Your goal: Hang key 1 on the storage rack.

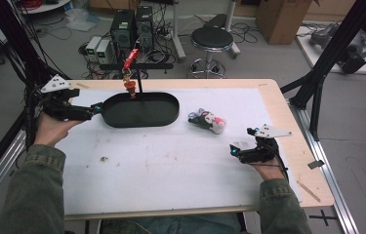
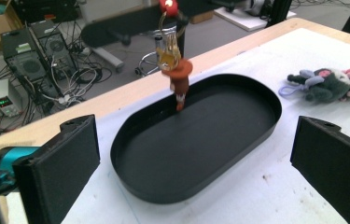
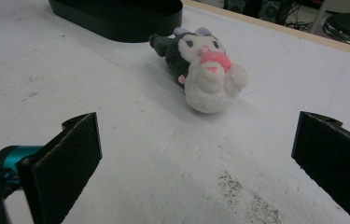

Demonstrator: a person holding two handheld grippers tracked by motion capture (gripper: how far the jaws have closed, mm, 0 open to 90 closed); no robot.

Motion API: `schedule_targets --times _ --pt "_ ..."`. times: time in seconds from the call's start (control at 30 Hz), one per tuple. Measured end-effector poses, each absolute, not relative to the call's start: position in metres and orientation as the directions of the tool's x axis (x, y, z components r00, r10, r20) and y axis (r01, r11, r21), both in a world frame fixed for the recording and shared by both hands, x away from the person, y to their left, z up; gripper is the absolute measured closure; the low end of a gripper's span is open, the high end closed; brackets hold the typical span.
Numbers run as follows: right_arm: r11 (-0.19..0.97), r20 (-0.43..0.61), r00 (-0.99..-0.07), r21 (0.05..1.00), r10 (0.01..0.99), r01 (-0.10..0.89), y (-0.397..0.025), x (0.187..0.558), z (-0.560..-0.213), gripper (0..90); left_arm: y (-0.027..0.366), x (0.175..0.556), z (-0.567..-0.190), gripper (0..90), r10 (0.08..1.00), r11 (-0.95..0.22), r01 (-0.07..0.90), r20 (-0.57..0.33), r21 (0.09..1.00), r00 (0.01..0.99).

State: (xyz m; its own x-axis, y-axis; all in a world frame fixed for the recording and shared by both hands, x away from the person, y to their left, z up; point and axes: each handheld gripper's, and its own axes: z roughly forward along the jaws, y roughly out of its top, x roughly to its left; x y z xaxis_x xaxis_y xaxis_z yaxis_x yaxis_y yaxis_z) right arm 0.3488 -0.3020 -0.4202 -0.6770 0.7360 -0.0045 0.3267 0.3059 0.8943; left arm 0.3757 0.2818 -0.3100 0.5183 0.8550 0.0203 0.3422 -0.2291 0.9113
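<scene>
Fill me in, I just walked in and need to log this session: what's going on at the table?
A person sits at the white-topped table with a hand-held gripper in each hand. The left hand-held gripper, jaws open, is at the end of the black oval plastic tray, under a small brown and red trinket hanging from a stand. The right hand-held gripper, also open, points at the small black, white and pink plush toy lying on the table beside the tray, not yet touching it.
</scene>
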Motion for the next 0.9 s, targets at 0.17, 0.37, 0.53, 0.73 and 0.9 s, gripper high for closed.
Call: schedule_targets --times 0.17,0.37,0.53,0.73,0.9 --pt "0.307 -0.008 -0.678 0.895 0.735 0.322 -0.302 0.349 -0.420 0.5 0.287 0.366 -0.322 1.7 0.864 -0.223 0.335 0.026 0.916 0.504" --pt "0.311 -0.010 -0.677 0.894 0.736 0.324 -0.301 0.348 -0.420 0.5 0.289 0.355 -0.341 1.7 0.867 -0.227 0.364 0.017 0.903 0.498" --pt "0.310 -0.011 -0.677 0.895 0.736 0.322 -0.301 0.348 -0.420 0.5 0.292 0.345 -0.351 1.7 0.869 -0.205 0.372 -0.007 0.905 0.495" --pt "0.307 -0.012 -0.676 0.897 0.737 0.318 -0.302 0.348 -0.420 0.5 0.297 0.331 -0.362 1.7 0.885 -0.175 0.362 -0.015 0.916 0.465" --pt "0.312 -0.008 -0.678 0.892 0.735 0.327 -0.301 0.348 -0.420 0.5 0.297 0.322 -0.369 1.7 0.887 -0.185 0.365 -0.004 0.913 0.461"
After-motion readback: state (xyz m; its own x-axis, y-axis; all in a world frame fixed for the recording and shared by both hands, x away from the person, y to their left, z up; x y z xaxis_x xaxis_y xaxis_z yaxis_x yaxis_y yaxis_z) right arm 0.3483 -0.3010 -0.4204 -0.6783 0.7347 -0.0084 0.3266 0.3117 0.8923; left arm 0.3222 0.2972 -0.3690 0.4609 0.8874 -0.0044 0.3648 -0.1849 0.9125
